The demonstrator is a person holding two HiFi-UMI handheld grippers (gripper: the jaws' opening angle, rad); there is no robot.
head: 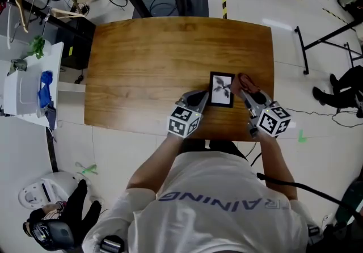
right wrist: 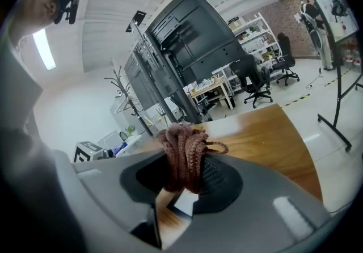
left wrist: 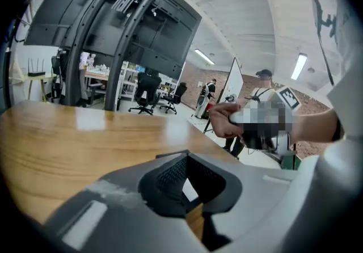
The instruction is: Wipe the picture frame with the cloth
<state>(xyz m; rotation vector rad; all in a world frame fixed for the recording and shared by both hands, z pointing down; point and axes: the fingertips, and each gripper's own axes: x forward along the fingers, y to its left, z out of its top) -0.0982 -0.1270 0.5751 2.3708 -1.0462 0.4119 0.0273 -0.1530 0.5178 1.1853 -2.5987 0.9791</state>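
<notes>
1. The left gripper (head: 204,98) is at the left edge of the picture frame (head: 221,89). Its jaws are pressed on this edge.
2. The picture frame lies flat on the wooden table (head: 142,64), near the front edge, between the two grippers.
3. The right gripper (head: 245,93) pinches a reddish-brown cloth (head: 245,81) at the right side of the frame.

Reddish-brown cloth (right wrist: 182,152), black picture frame (head: 222,89) with dark leaf print, brown wood-grain table (head: 153,64)
</notes>
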